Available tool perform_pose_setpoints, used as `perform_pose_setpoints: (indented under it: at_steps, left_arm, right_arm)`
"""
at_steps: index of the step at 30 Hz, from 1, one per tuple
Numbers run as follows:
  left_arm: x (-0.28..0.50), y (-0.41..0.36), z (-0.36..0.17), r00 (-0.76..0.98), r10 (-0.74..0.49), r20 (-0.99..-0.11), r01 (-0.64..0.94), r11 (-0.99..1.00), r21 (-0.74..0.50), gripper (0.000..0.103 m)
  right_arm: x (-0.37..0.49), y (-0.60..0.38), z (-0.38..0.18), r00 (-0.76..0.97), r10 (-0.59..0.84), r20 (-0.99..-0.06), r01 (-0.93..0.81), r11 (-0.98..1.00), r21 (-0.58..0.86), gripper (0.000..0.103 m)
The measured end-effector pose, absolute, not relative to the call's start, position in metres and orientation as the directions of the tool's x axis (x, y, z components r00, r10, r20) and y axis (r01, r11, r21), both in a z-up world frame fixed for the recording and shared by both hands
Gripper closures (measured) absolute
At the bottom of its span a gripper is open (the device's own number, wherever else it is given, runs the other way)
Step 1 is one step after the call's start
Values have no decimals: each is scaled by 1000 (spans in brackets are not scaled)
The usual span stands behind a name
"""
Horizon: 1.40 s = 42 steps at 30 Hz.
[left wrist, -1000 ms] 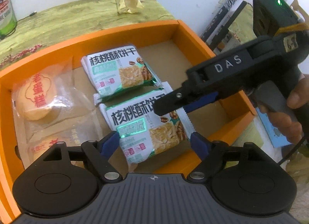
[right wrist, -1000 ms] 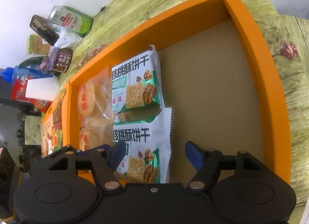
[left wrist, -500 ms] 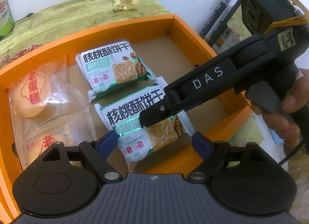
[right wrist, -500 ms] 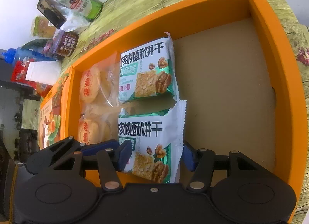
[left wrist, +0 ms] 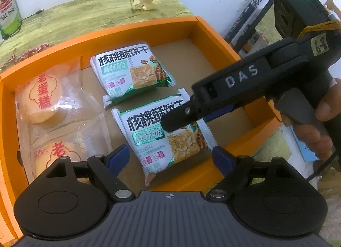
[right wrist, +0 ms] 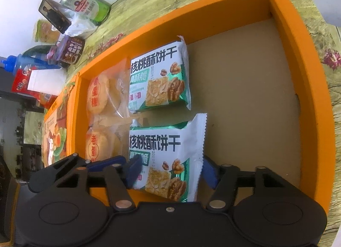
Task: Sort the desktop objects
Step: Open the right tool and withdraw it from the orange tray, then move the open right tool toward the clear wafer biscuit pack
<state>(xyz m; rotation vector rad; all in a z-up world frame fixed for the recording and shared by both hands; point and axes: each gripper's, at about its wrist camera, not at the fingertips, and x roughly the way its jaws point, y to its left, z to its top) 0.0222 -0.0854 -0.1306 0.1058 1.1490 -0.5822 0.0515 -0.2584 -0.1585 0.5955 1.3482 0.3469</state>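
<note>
Pads on my right gripper [right wrist: 170, 172] have just been opening, and they now sit spread on either side of the near walnut biscuit packet [right wrist: 162, 140], flanking its lower part without any squeeze I can see. The packet lies flat on the cardboard floor of the orange box [right wrist: 298, 55], at lower centre of the right wrist view. Its long axis runs up the frame, in line with my fingers, so the jaws straddle its short width. Directly above it lies the far walnut biscuit packet [right wrist: 157, 81], turned the same way, and to the left of both sit two egg cakes [right wrist: 96, 98] in clear wrap. My left gripper [left wrist: 170, 155], its jaws eased wider and holding nothing, hangs over the box's near wall. The right hand is plainly the closer one, so I judge any nudge or re-grip falls to it.
</note>
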Motion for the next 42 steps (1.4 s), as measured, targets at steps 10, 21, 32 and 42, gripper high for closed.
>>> perform_pose_setpoints:
  at_steps: [10, 21, 32, 42]
  left_arm:
    - [19, -71, -105, 360, -374, -855, 443, 875, -196, 16]
    - [30, 7, -83, 511, -231, -828, 173, 971, -164, 16]
    - [33, 40, -105, 494, -138, -858, 53, 990, -129, 16]
    - [43, 50, -106, 537, -86, -839, 24, 996, -87, 13]
  right_arm:
    - [49, -276, -134, 249, 557, -793, 90, 802, 591, 36]
    - [43, -334, -77, 485, 434, -759, 103, 834, 542, 36]
    - [39, -384, -113, 462, 315, -829, 277, 837, 472, 28]
    - [40, -367, -134, 393, 337, -856, 270, 848, 457, 28]
